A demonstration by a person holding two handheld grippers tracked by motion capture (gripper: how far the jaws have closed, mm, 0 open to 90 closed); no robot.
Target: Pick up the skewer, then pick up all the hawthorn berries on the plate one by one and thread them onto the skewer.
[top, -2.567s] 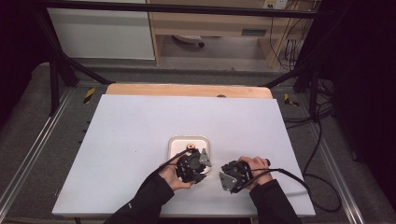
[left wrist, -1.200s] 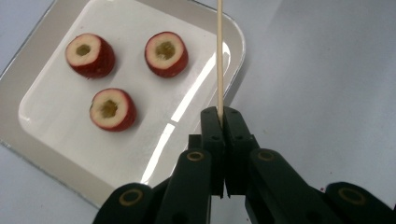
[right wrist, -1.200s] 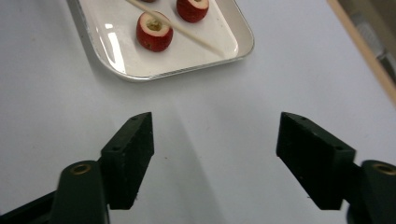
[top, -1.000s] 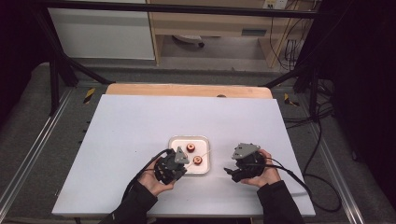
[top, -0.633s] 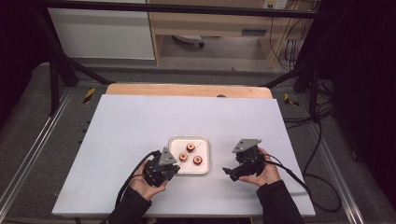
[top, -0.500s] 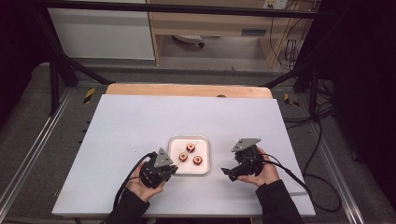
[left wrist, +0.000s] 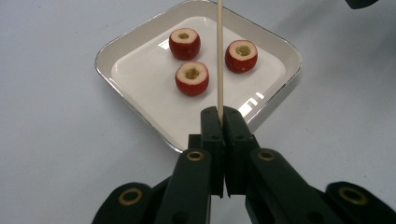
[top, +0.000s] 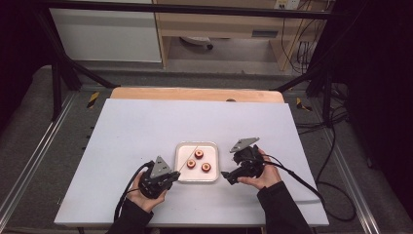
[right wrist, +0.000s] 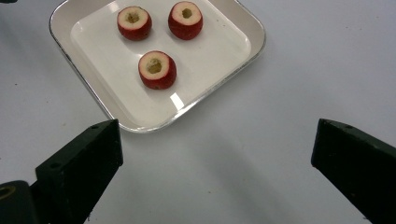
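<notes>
Item: left gripper [left wrist: 219, 122], black two-jaw tongs in the person's left hand, at the tray's 8 o'clock in the high view [top: 168, 176]. Jaws clamped tight on the butt of a thin pale wooden skewer [left wrist: 219, 56]. In the left gripper view the skewer's long axis runs straight toward 12 o'clock, out over the tray, passing between two of the fruits and touching none that I can make out.

Item: right gripper [right wrist: 215, 154], black two-jaw tongs in the right hand, at the tray's 3 o'clock in the high view [top: 227, 177]. Jaws have just been opening and stand wide apart, nothing between them, bare table below.

Item: white square ceramic tray with rounded corners [left wrist: 275, 86], flat on the white table [top: 136, 126].

Item: three red cored hawthorn-like fruits, holes facing up, well apart on the tray. From the open jaws the nearest fruit [right wrist: 157, 70] lies at 11 o'clock; the other two [right wrist: 134, 22] [right wrist: 185, 19] lie beyond.

Judgement: the empty right gripper looks best placed to pick up that nearest fruit; the skewer's line must then meet its cored hole.
</notes>
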